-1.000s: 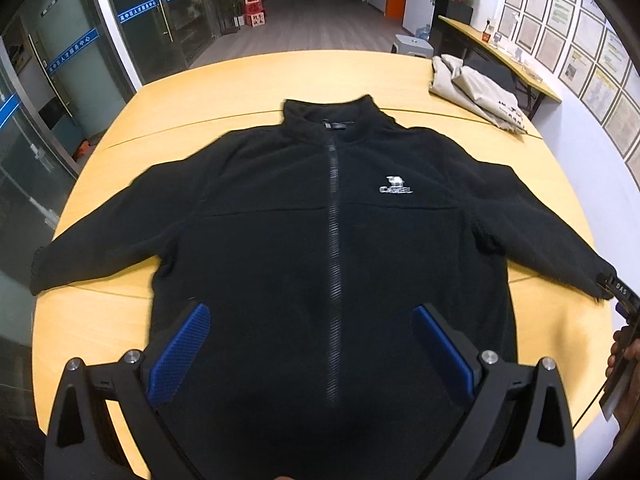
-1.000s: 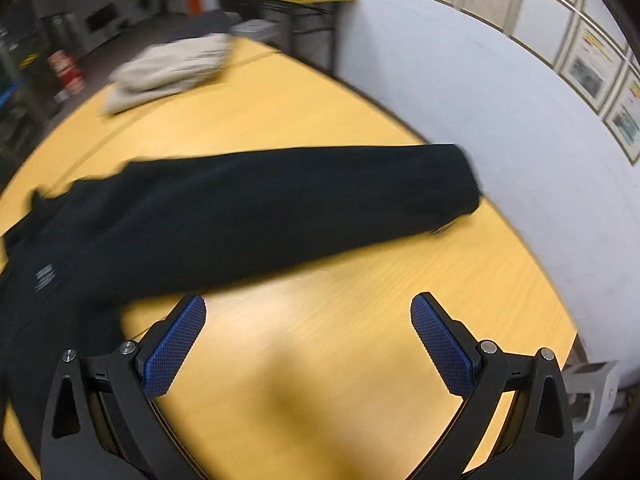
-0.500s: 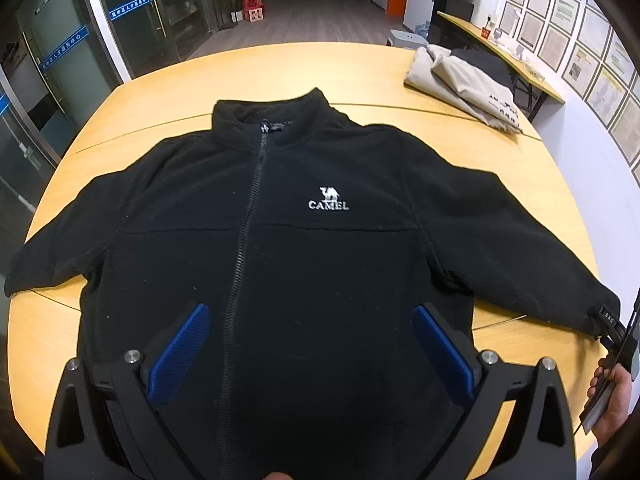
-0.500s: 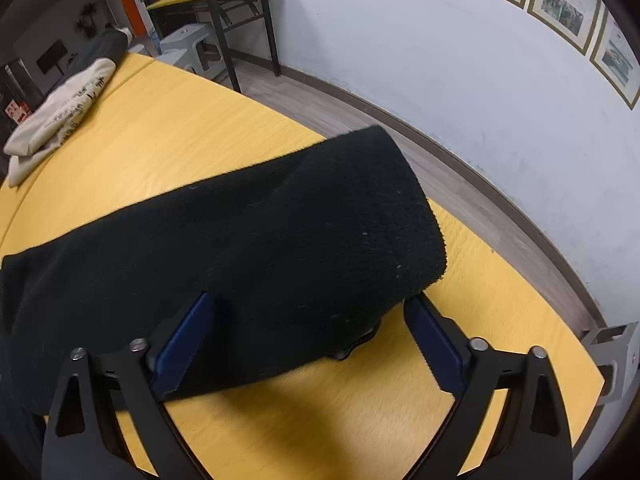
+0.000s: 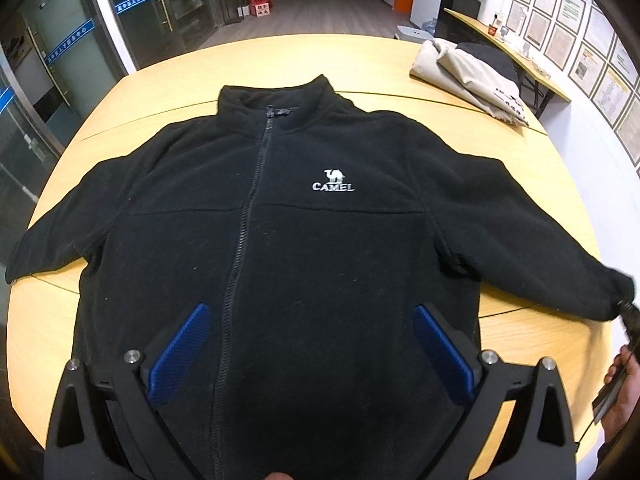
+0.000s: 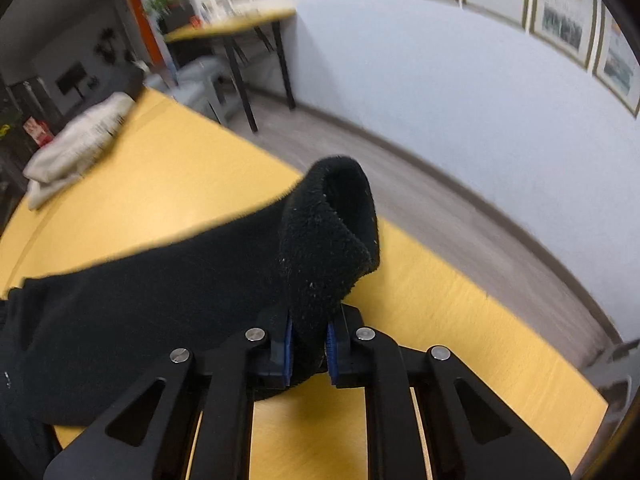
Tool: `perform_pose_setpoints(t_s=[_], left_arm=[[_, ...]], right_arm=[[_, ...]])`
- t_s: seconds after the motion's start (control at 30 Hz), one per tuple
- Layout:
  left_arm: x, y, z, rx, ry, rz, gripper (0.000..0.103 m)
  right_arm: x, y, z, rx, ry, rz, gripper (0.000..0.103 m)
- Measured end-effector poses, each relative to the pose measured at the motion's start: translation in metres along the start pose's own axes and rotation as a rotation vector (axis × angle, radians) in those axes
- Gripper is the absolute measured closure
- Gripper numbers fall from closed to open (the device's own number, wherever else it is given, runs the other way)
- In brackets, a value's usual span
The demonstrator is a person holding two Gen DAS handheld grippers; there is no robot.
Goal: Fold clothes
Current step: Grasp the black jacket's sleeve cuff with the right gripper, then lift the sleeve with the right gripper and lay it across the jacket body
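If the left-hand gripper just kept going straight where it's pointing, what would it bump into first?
Probably the black fleece zip jacket spread on the round wooden table: the open left gripper hovers over its lower front, though its height above is unclear.

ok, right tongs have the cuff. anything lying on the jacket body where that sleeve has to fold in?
Nothing visible. The right tongs grip the sleeve cuff; the black jacket lies flat with a bare front. The left tongs hang open over its hem. The beige garment sits apart, at the table's far side.

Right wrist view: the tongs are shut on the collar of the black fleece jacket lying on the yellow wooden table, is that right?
Not quite. In the right wrist view the right tongs are shut on the sleeve cuff of the black fleece jacket, not its collar. The left wrist view shows the collar lying untouched at the far end of the yellow wooden table.
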State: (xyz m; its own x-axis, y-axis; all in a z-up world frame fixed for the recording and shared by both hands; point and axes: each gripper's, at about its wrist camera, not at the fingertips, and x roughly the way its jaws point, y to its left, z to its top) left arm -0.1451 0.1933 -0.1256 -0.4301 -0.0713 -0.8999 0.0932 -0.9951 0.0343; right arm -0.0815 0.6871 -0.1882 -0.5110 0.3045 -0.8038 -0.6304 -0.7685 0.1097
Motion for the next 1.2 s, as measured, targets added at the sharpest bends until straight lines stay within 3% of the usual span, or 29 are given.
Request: perform_pose_setpoints(t_s=[0.1,0.27,0.5,0.63,0.73,0.93,1.07,1.2], left_arm=[[-0.004,0.019,-0.004,-0.027,-0.011,-0.004,0.0],[-0.01,0.064,-0.005,-0.088,-0.031,-0.015,0.0],[-0.02,0.161,-0.013,-0.188,-0.054,-0.003,0.0],[-0.025,0.221,-0.025,-0.223,-0.06,0.032,0.0],[-0.03,0.266,-0.036,-0.252,-0.063,0.055,0.0],[-0.034,0.344,-0.056,-0.312,-0.07,0.083,0.0],[-0.033,0.375,-0.066,-0.339,-0.071,0.089,0.0],[-0.03,0.398,-0.075,-0.36,-0.069,0.09,0.0]], right_arm=[[-0.041,0.037,0.011,-0.105,-0.128,0.051,0.092],[-0.137,0.138,0.006,-0.33,-0.312,0.209,0.093],[-0.249,0.304,-0.062,-0.605,-0.434,0.409,0.093],[-0.269,0.382,-0.109,-0.662,-0.418,0.496,0.093],[-0.301,0.433,-0.162,-0.728,-0.393,0.568,0.093],[-0.326,0.534,-0.269,-0.911,-0.308,0.668,0.093],[-0.331,0.575,-0.345,-1.036,-0.221,0.707,0.093],[-0.329,0.585,-0.41,-1.141,-0.154,0.726,0.093]])
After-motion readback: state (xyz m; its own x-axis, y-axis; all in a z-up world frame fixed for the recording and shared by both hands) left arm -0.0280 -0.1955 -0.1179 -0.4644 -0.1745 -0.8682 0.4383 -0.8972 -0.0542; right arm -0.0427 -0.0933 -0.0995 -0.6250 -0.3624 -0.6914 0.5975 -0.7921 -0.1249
